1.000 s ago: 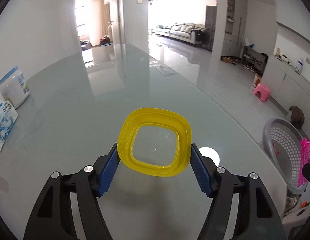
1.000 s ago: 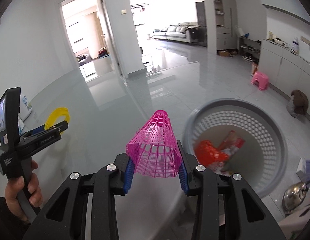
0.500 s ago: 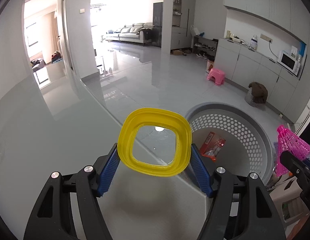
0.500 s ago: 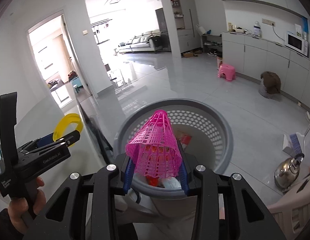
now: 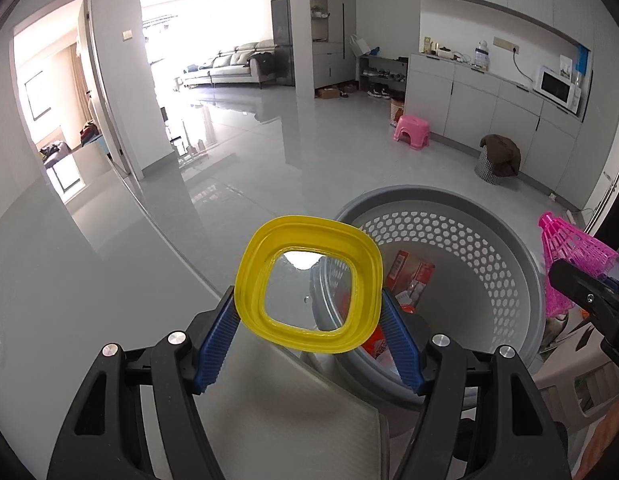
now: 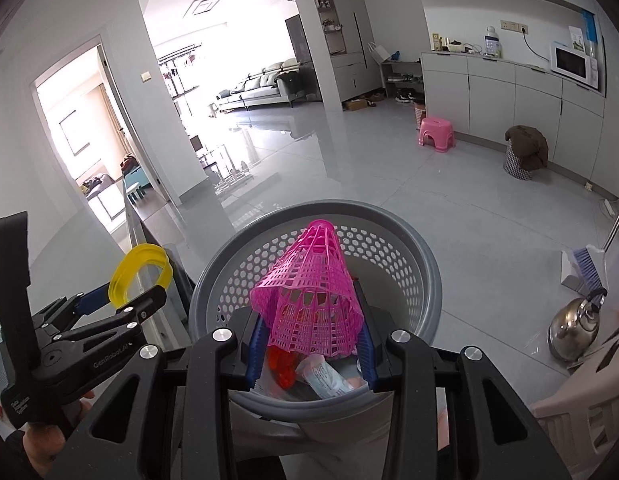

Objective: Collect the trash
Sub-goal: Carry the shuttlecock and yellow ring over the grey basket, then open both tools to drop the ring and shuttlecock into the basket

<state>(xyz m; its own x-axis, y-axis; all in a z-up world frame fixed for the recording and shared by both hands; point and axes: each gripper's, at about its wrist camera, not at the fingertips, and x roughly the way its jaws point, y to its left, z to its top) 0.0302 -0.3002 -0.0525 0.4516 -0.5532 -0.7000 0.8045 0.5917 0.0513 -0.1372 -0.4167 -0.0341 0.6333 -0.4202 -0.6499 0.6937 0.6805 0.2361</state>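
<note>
We hold the pink cone (image 6: pixel 309 300) pinched in the right gripper (image 6: pixel 311 346), jaws clamped, directly over the basket (image 6: pixel 425 276) for a drop; at nine o'clock, the left gripper (image 5: pixel 307 334) grips the yellow ring (image 5: pixel 307 286) above the counter (image 5: pixel 89 300) edge, near the rim.

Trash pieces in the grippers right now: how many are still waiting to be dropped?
2. A yellow ring is clamped in the left gripper at the table edge; a pink mesh cone is clamped in the right gripper above the gray basket.
</note>
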